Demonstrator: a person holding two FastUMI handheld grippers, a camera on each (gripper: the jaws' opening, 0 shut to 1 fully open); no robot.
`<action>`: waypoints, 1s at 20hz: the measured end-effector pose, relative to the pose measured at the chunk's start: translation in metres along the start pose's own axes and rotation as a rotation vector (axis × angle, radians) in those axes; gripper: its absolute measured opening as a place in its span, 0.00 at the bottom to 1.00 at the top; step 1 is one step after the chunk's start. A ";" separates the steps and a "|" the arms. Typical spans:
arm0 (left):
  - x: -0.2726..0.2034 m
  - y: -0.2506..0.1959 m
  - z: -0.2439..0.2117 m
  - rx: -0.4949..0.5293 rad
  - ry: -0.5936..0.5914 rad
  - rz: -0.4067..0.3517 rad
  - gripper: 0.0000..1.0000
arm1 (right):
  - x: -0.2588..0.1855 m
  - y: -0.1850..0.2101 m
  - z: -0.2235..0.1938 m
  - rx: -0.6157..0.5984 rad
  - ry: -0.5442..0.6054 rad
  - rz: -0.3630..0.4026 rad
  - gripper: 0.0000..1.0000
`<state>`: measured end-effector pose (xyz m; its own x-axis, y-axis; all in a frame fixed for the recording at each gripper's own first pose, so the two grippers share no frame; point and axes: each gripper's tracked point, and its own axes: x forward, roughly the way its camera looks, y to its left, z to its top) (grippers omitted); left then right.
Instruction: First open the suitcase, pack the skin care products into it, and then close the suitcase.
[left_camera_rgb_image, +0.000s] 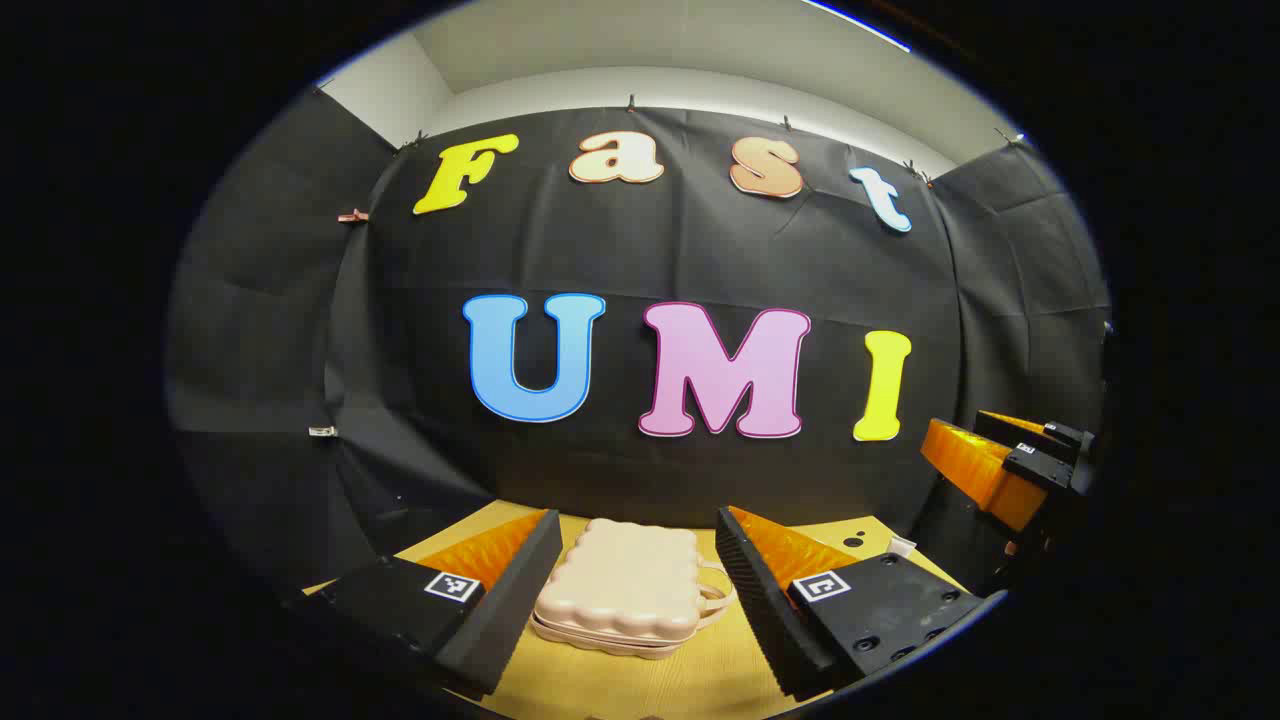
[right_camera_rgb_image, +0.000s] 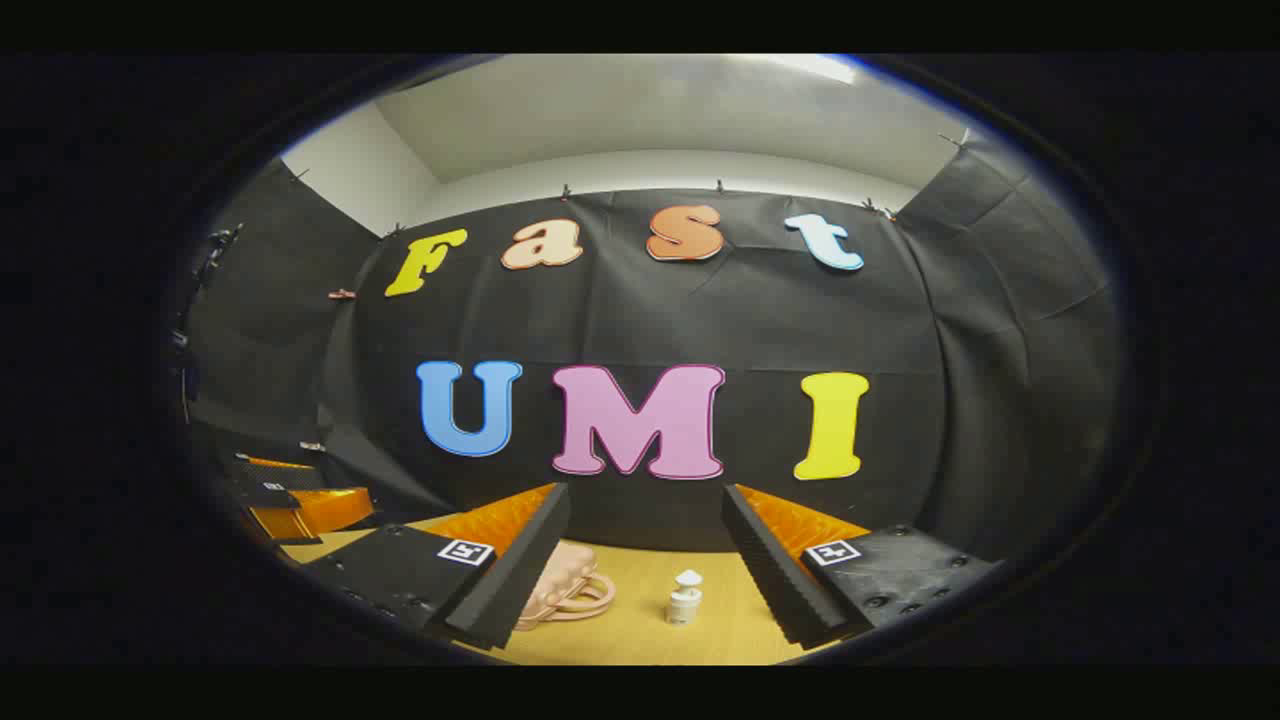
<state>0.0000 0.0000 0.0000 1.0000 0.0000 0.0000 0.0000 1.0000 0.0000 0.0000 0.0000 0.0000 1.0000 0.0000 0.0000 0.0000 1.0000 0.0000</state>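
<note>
- The pink suitcase (left_camera_rgb_image: 622, 585) lies flat and closed on the wooden worktop (left_camera_rgb_image: 700, 680), so by my reading the task stands at its first step: the lid is not yet opened and nothing is packed.
- The left gripper (left_camera_rgb_image: 640, 570) hangs above the worktop, jaws spread wide, and the suitcase sits between and beyond its two fingers, touching neither.
- The right gripper (right_camera_rgb_image: 645, 560) also has its jaws spread and holds nothing; a small white skin care bottle (right_camera_rgb_image: 686, 597) stands upright on the worktop in the gap ahead of it.
- In the right gripper view the suitcase (right_camera_rgb_image: 560, 595) lies left of the bottle, near it but apart, partly hidden behind the left-hand finger.
- In the left gripper view the case's long axis runs away from the camera, towards the booth wall; its loop handle (left_camera_rgb_image: 712, 592) sticks out sideways to the right, towards the bottle's side.
- The seam between lid and base shows along the near edge and the handle side.
- The next move likely calls for steadying the base with one gripper while the other catches the lid's edge near the handle and lifts; where the hinge lies I cannot tell.
</note>
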 end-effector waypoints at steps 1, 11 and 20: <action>0.004 -0.002 0.001 0.003 -0.002 -0.002 0.98 | 0.001 -0.001 -0.002 -0.001 0.006 -0.003 0.90; 0.025 -0.026 -0.003 0.018 -0.004 -0.074 0.98 | 0.002 -0.021 -0.001 -0.014 -0.003 -0.052 0.96; 0.035 -0.034 -0.019 0.011 0.041 -0.119 0.98 | -0.008 -0.033 -0.010 -0.023 0.034 -0.069 0.90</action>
<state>0.0348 -0.0344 -0.0193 0.9921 -0.1185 -0.0419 0.1190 0.9929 0.0082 -0.0079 -0.0326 -0.0105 0.9970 -0.0697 -0.0331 0.0690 0.9973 -0.0238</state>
